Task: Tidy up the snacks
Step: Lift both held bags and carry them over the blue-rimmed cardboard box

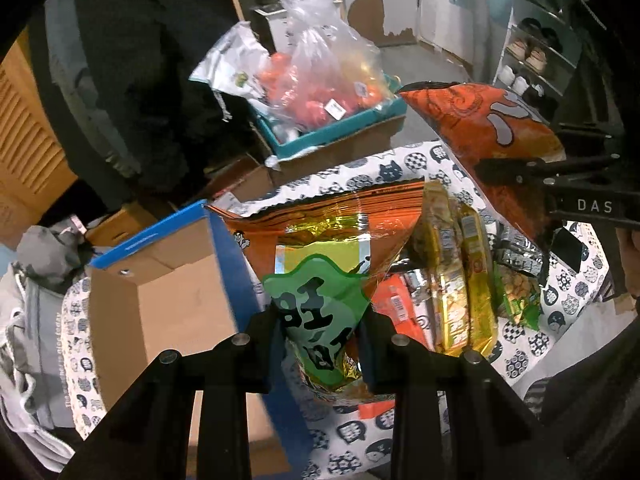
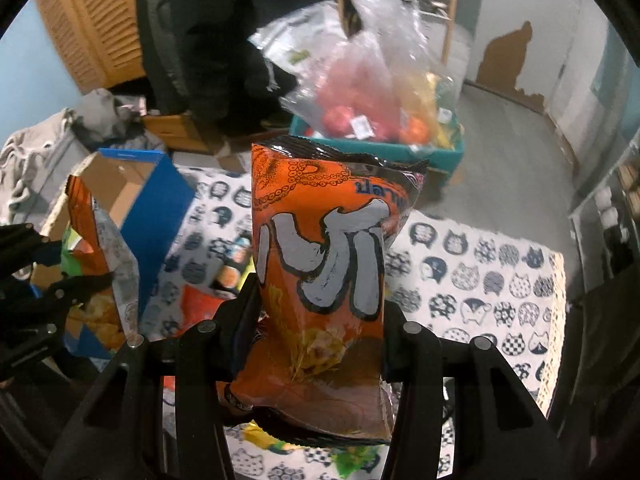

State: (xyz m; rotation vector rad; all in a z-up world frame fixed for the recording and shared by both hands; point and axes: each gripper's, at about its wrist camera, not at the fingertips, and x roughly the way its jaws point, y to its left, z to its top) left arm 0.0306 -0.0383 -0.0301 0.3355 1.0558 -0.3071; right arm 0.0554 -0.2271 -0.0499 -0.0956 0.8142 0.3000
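Two grippers each clamp a snack bag above a table covered in a cat-print cloth [image 2: 480, 280]. The left gripper [image 1: 322, 330] has its fingers clenched on an orange and green chip bag [image 1: 320, 280], held just beside the open blue cardboard box [image 1: 168, 292] at the table's left end. The right gripper [image 2: 320, 320] grasps an upright orange squid-print bag [image 2: 320, 260] over the middle of the cloth. More snacks lie on the table: gold-wrapped packs [image 1: 460, 280] and what seems to be a green packet [image 1: 520, 304], though blur leaves it uncertain. Beyond the table, a clear plastic bag of fruit [image 2: 372, 92] sits in a teal tray [image 1: 332, 136].
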